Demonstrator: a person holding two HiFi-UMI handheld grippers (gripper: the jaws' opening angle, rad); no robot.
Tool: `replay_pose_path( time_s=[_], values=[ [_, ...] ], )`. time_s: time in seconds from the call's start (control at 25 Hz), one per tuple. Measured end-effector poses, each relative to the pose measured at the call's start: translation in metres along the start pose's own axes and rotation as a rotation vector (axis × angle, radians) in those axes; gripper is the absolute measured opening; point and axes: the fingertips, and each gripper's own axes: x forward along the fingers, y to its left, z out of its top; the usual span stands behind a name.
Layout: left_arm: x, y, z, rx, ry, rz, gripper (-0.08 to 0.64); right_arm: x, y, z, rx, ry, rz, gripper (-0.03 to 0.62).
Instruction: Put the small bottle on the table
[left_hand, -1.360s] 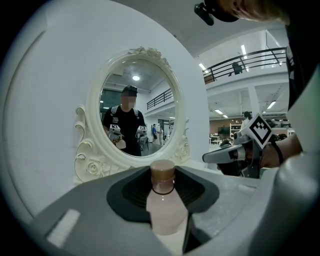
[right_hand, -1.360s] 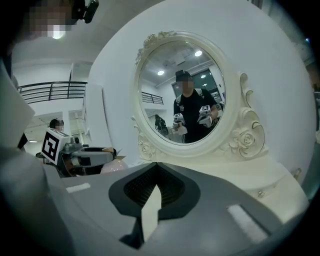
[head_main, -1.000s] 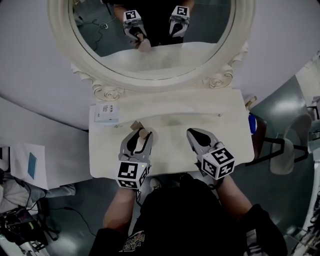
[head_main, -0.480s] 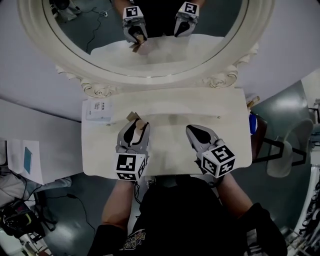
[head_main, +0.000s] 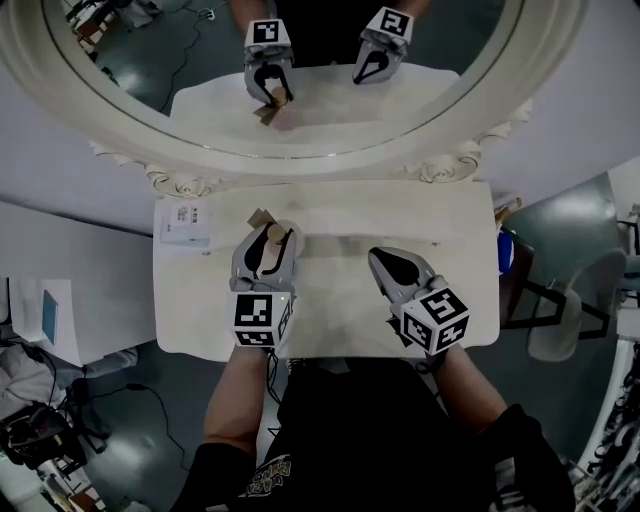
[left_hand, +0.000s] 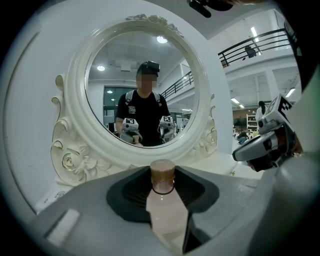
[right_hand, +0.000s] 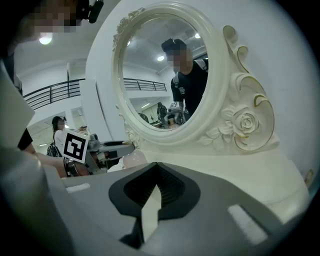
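The small bottle (head_main: 272, 232) has a pale pink body and a brown cap. My left gripper (head_main: 269, 244) is shut on it over the left middle of the cream vanity table (head_main: 350, 215). In the left gripper view the bottle (left_hand: 167, 215) lies along the jaws of my left gripper (left_hand: 163, 182), cap pointing at the mirror. I cannot tell whether it touches the tabletop. My right gripper (head_main: 384, 262) hovers over the table's front right, shut with nothing in it; in its own view, my right gripper (right_hand: 156, 186) shows only a thin sliver between the jaws.
An oval mirror in an ornate white frame (head_main: 300, 165) stands along the back of the table. A white box (head_main: 186, 222) lies at the back left, a small brown scrap (head_main: 258, 217) just ahead of the bottle. A chair (head_main: 560, 320) stands to the right.
My left gripper has carried the bottle away from the front edge, toward the mirror. The right gripper has hardly moved. The head view has shifted slightly.
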Motion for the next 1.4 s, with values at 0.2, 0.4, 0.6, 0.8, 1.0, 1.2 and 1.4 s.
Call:
replay_pose_path(
  time_s=[0.2,0.4,0.6,0.8,1.0,1.2,1.4],
  values=[
    [0.014,0.005,-0.001,0.006,0.011,0.019,0.141,0.004,-0.008,0.001,0.005,0.008,0.010,0.029],
    [0.021,0.008,-0.003,0.007,0.017,0.035,0.141,0.008,-0.014,0.004,0.009,0.003,0.013,0.029],
    [0.027,0.012,-0.007,0.008,0.024,0.042,0.141,0.015,-0.013,0.006,0.006,0.006,0.021,0.028],
    [0.032,0.015,-0.010,-0.011,0.023,0.047,0.141,0.016,-0.023,0.008,0.013,0.007,0.005,0.029],
    [0.036,0.018,-0.010,-0.020,0.020,0.055,0.141,0.017,-0.029,0.009,0.018,0.004,-0.004,0.029],
    [0.038,0.022,-0.010,-0.024,0.015,0.066,0.141,0.016,-0.027,0.007,0.022,0.009,0.003,0.029],
    [0.042,0.023,-0.009,-0.024,0.010,0.069,0.141,0.015,-0.025,0.005,0.020,0.012,0.012,0.029]
  ],
)
